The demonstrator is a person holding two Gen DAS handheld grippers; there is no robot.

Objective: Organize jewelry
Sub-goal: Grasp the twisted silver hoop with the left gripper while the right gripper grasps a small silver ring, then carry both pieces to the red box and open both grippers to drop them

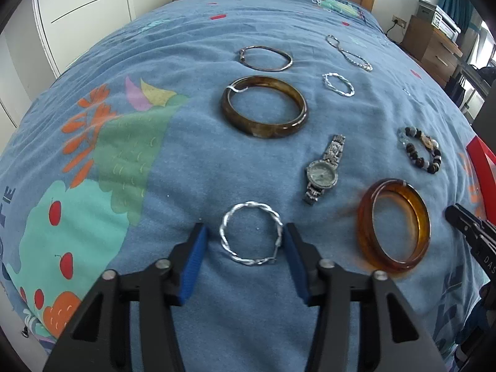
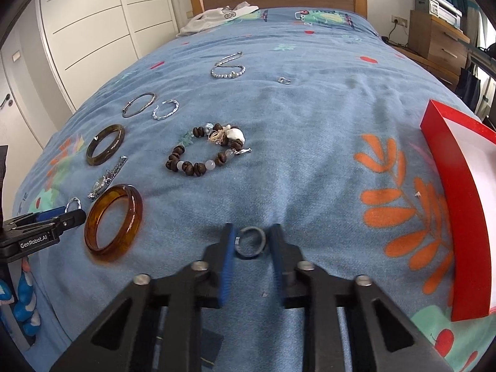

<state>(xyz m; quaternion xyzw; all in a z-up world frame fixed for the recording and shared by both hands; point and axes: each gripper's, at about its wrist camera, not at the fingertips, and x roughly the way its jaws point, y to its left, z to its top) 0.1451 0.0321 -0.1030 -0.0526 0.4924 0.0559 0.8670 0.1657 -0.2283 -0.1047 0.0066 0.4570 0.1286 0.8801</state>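
My left gripper (image 1: 246,235) is open around a twisted silver hoop (image 1: 251,238) lying on the blue bedspread; the right pad touches its rim. My right gripper (image 2: 250,235) is open around a small grey ring (image 2: 250,242) on the bedspread. An amber bangle (image 1: 393,224) lies to the right of the hoop and also shows in the right wrist view (image 2: 113,222). A silver watch (image 1: 324,170), a dark brown bangle (image 1: 264,107), a beaded bracelet (image 2: 207,150), a thin metal bangle (image 1: 266,58) and a chain bracelet (image 1: 348,52) lie further up the bed.
A red box with a white inside (image 2: 458,204) sits on the bed at the right. A small silver ring (image 2: 284,81) and a small twisted hoop (image 2: 166,109) lie mid-bed. White clothing (image 2: 217,17) is by the wooden headboard. Wardrobe doors stand to the left, a wooden dresser (image 2: 434,40) to the right.
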